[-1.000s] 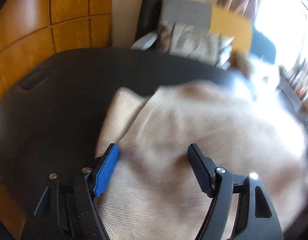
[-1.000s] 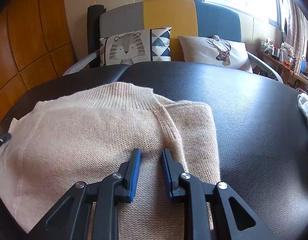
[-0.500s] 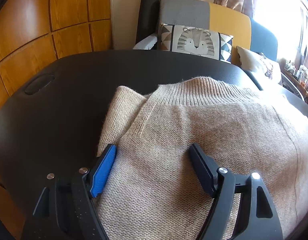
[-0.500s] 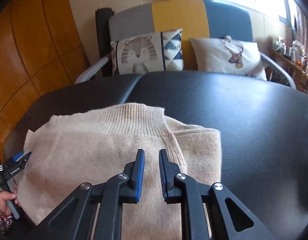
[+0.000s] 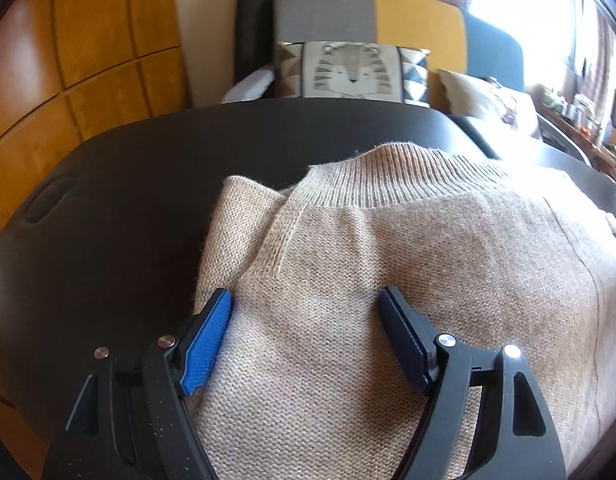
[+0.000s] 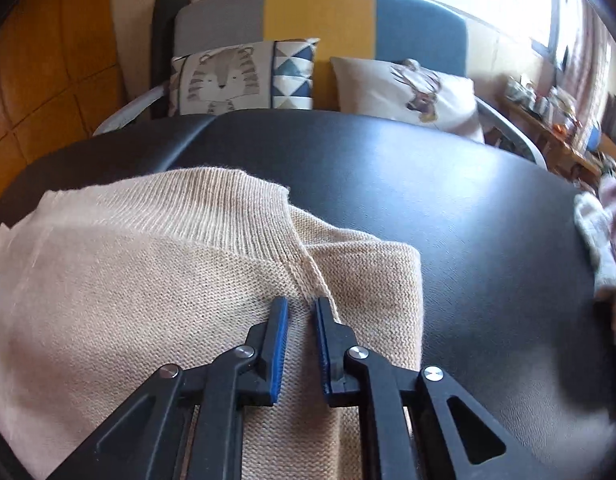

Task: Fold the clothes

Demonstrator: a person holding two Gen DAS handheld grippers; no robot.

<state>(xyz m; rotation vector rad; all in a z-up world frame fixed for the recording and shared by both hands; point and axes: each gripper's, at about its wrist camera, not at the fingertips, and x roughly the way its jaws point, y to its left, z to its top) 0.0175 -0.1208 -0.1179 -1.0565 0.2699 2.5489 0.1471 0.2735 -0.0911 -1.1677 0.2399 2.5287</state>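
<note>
A beige knit sweater (image 5: 388, 260) lies folded on the black padded table (image 5: 127, 200), its ribbed collar toward the far side. My left gripper (image 5: 305, 294) stands wide open low over the sweater's left shoulder, its blue-padded finger at the folded edge, nothing pinched. In the right wrist view the sweater (image 6: 147, 280) fills the lower left. My right gripper (image 6: 301, 302) sits beside the right shoulder seam with its jaws drawn almost together on a narrow strip of knit.
A grey, yellow and blue sofa (image 6: 320, 16) with a tiger cushion (image 5: 352, 72) and a deer cushion (image 6: 420, 88) stands behind the table. Pale and pink cloth (image 6: 596, 240) lies at the table's right edge (image 6: 468, 220). Wooden panels (image 5: 87, 40) line the left wall.
The right jaws have narrowed onto the knit by the shoulder seam. Both cameras have shifted a little across the sweater. The left view, blurred a second ago, is sharp; its jaws stay wide.
</note>
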